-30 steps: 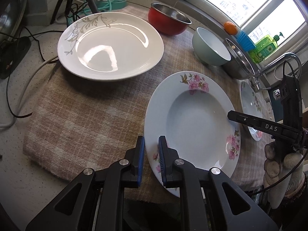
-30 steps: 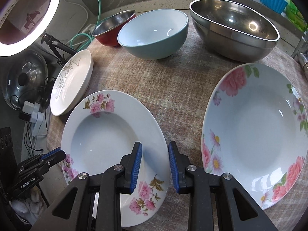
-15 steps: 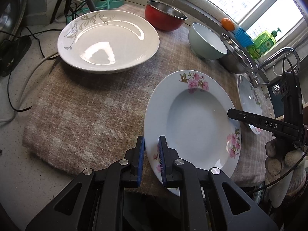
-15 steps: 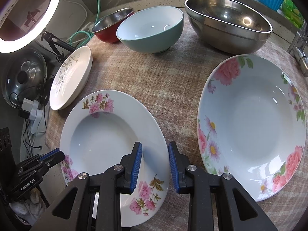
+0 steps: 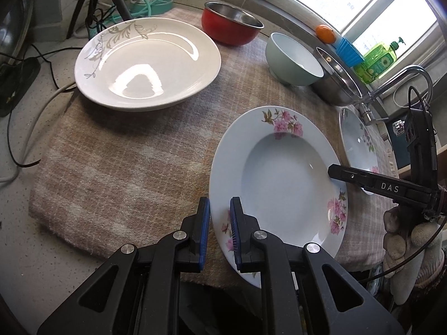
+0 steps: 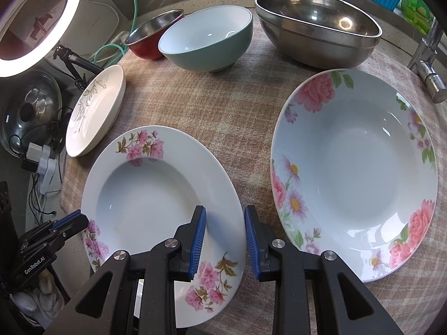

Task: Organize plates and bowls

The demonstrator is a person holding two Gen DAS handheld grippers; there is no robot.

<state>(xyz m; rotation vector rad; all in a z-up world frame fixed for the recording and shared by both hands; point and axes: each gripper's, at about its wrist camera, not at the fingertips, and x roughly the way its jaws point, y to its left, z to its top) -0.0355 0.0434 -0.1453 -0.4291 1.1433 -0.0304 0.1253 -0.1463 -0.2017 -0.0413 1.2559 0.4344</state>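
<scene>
A deep white plate with pink flowers (image 5: 279, 184) (image 6: 145, 195) lies over the checked cloth (image 5: 125, 167), held at two opposite rims. My left gripper (image 5: 219, 223) is shut on its near-left rim, one pad above and one below. My right gripper (image 6: 225, 231) is shut on the opposite rim; in the left wrist view only its upper finger (image 5: 335, 173) shows on the plate. A white plate with a grey leaf pattern (image 5: 145, 64) (image 6: 95, 111) sits at the far left. To the right lies a larger rose-patterned plate (image 6: 357, 167).
Along the back stand a red bowl (image 6: 151, 42), a teal bowl (image 6: 206, 42) and a big steel bowl (image 6: 315, 33). A tap (image 6: 427, 64) rises at the right edge. A ring light (image 6: 42, 19), a tripod and cables crowd the left counter.
Both grippers keep the same hold on the pink-flowered plate. The other dishes have slid slightly left and up in the right wrist view.
</scene>
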